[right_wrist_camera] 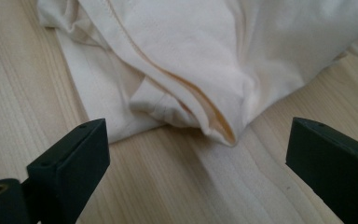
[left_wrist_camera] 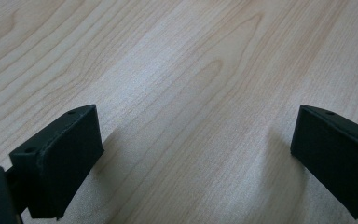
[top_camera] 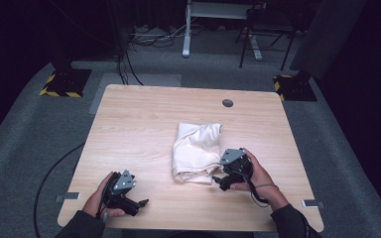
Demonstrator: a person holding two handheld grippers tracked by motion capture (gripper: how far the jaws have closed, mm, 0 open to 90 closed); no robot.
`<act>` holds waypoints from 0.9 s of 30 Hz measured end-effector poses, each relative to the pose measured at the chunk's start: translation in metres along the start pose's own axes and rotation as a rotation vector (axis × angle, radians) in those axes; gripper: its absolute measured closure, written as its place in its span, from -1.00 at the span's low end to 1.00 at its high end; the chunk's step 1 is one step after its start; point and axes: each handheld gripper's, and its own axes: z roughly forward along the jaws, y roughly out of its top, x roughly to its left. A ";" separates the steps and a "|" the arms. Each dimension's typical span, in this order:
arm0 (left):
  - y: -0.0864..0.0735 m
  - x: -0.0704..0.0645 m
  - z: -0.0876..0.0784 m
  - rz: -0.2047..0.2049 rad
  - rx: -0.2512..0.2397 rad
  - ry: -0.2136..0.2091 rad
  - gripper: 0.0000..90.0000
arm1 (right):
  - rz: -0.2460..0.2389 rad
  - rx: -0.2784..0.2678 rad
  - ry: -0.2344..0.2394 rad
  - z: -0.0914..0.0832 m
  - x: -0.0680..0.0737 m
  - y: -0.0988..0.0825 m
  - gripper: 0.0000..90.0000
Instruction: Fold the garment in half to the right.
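Folded cream cloth sits mid-table, a bit right of centre on the wooden table, near edge bunched with a stitched hem showing in the right gripper view. Right gripper is at the cloth's near-right corner, jaws spread wide and gripping nothing, the hem just ahead of them. Left gripper rests at the near-left of the table, well apart from the cloth, 2 jaws spread wide over bare wood.
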 end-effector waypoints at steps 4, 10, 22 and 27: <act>0.000 0.000 0.000 0.000 0.000 -0.001 -0.96 | -0.011 0.007 -0.015 -0.003 0.002 -0.009 -0.87; 0.000 0.000 0.000 0.000 0.000 0.000 -0.95 | 0.013 -0.005 -0.019 -0.011 0.001 -0.024 -0.88; 0.000 0.000 0.000 0.002 0.000 -0.002 -0.96 | 0.042 -0.019 -0.023 -0.025 -0.001 -0.057 -0.88; 0.000 0.000 0.000 0.002 0.000 -0.002 -0.96 | 0.066 -0.027 -0.029 -0.029 -0.003 -0.066 -0.88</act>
